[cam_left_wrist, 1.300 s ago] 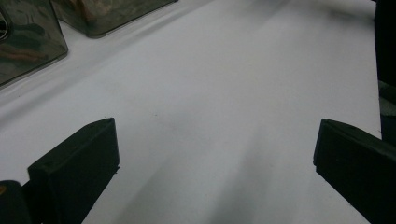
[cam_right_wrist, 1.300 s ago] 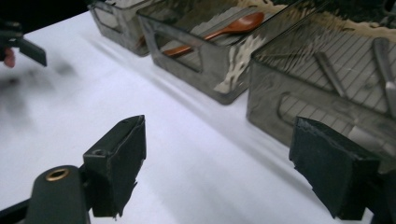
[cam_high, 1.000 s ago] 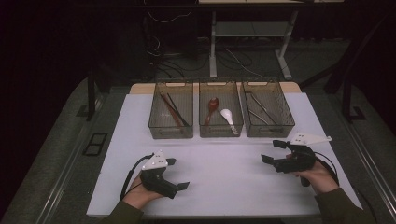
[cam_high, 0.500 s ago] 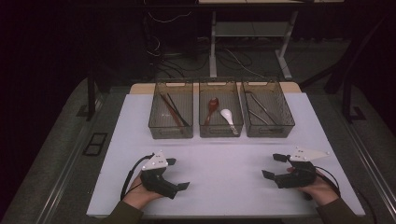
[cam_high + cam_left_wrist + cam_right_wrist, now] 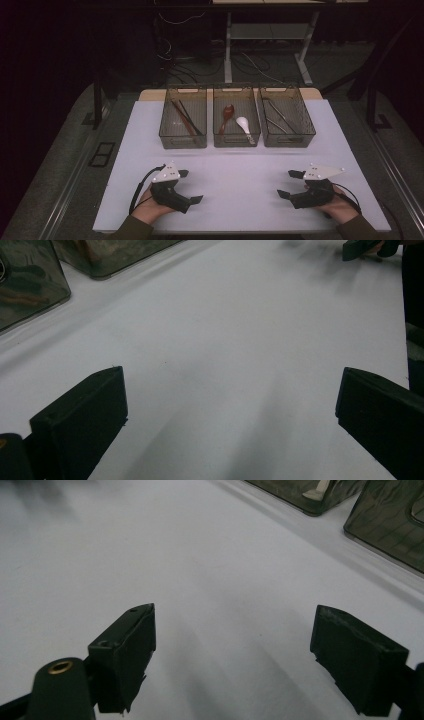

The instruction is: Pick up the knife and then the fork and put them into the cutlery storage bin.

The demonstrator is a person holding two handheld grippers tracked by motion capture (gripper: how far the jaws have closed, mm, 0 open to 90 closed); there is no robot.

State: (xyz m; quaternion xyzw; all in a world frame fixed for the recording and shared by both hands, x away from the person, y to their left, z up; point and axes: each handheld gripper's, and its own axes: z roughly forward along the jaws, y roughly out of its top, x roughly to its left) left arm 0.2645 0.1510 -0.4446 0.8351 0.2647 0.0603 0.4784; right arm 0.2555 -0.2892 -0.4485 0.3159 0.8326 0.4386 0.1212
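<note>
Three smoky clear bins stand in a row at the back of the white table top [image 5: 240,170]. Dark chopsticks [image 5: 185,119] lie in the left bin [image 5: 183,141]. A reddish spoon [image 5: 226,116] and a white spoon [image 5: 244,124] share the middle bin [image 5: 236,141]. The right bin [image 5: 289,141] holds thin metal utensils [image 5: 277,117]. My left gripper [image 5: 190,186] [image 5: 230,410] rests low at the near left, open, with bare table between its jaws. At the near right my right gripper [image 5: 289,184] [image 5: 235,655] is open too, holding nothing.
Both grippers point inward, toward each other, across a wide bare stretch of table. In the left gripper view the other gripper [image 5: 362,247] shows far off at the top right. Bin walls [image 5: 395,525] rise at the top right of the right gripper view. Dark floor surrounds the table.
My right gripper has drawn back toward the near edge of the table and settled lower. The left gripper has stayed where it was.
</note>
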